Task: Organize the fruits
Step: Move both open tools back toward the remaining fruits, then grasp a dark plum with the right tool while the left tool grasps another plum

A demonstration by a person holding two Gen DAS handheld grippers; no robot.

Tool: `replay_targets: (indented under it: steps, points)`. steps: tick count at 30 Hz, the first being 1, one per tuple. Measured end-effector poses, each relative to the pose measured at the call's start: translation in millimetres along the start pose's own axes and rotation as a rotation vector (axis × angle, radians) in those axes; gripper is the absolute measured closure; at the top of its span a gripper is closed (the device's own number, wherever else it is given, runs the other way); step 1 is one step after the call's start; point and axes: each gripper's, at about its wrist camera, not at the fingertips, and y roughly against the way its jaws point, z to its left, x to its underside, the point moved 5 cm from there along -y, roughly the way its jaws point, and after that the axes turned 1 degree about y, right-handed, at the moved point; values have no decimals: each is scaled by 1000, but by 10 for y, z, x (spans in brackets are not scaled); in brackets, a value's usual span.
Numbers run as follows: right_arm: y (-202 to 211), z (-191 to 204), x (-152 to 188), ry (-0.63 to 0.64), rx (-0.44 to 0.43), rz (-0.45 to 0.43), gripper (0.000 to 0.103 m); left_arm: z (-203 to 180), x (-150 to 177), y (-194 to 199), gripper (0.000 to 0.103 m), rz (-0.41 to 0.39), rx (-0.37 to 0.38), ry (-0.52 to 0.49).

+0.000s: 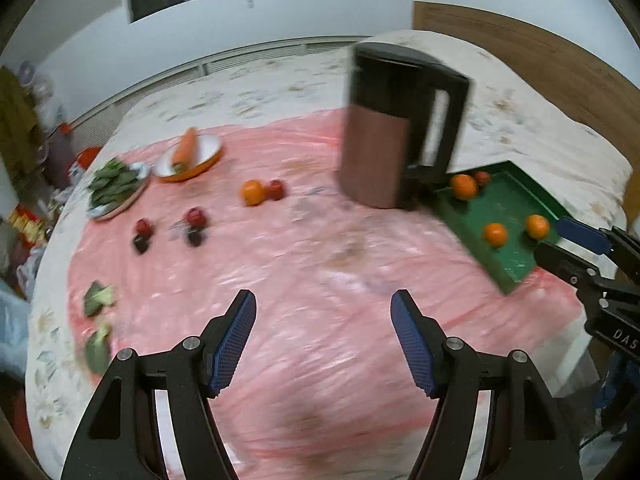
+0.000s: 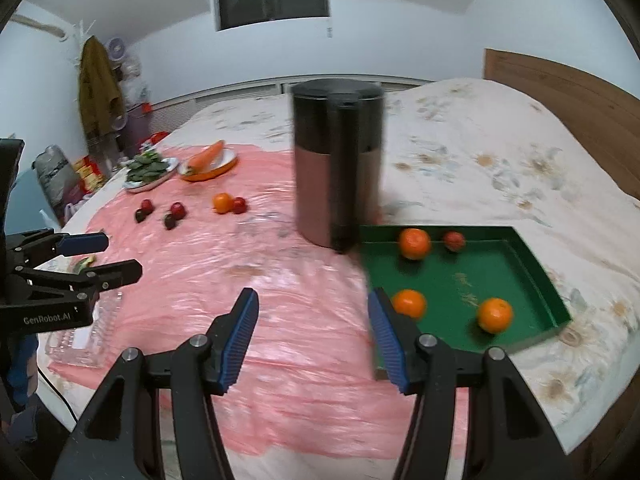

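A green tray (image 2: pixel 532 264) (image 1: pixel 516 196) lies at the right of the pink sheet and holds three oranges (image 2: pixel 495 314) and one small red fruit (image 2: pixel 454 240). On the sheet, far left of the tray, an orange (image 1: pixel 253 192) sits against a red fruit (image 1: pixel 275 189). Two more red fruits (image 1: pixel 196 217) and two dark fruits (image 1: pixel 141 245) lie further left. My left gripper (image 1: pixel 323 322) is open and empty over the bare sheet. My right gripper (image 2: pixel 313 324) is open and empty at the tray's near left corner.
A tall black and brown kettle (image 1: pixel 396 128) (image 2: pixel 338 164) stands by the tray's far left corner. A bowl with a carrot (image 1: pixel 188 152) and a plate of green leaves (image 1: pixel 116 184) stand at the far left. Broccoli pieces (image 1: pixel 98 300) lie near left. A clear plastic box (image 2: pixel 84 332) lies by the sheet's edge.
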Motion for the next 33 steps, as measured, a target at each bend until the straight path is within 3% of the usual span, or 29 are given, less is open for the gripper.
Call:
replay_targets:
  steps: [8,16,19,23,33]
  points:
    - [-465,633,-154,39,-111,35,32,975,105,-84,40,-5,-79,118]
    - [-1106,1436,-401,59,-249,85,33,1849,72,-365,40,13,-111,193]
    - [-1386,1735,-470,60,-295,113,38,2165,54,-550,40,31,-117,215]
    - [-1754,2082,-546,58,-340,153,52,2505,49,-836,43,62,-112,248]
    - [-2639,2467,-705,11,-369,235,75,2814,-138,-1528,51,112,-58,253]
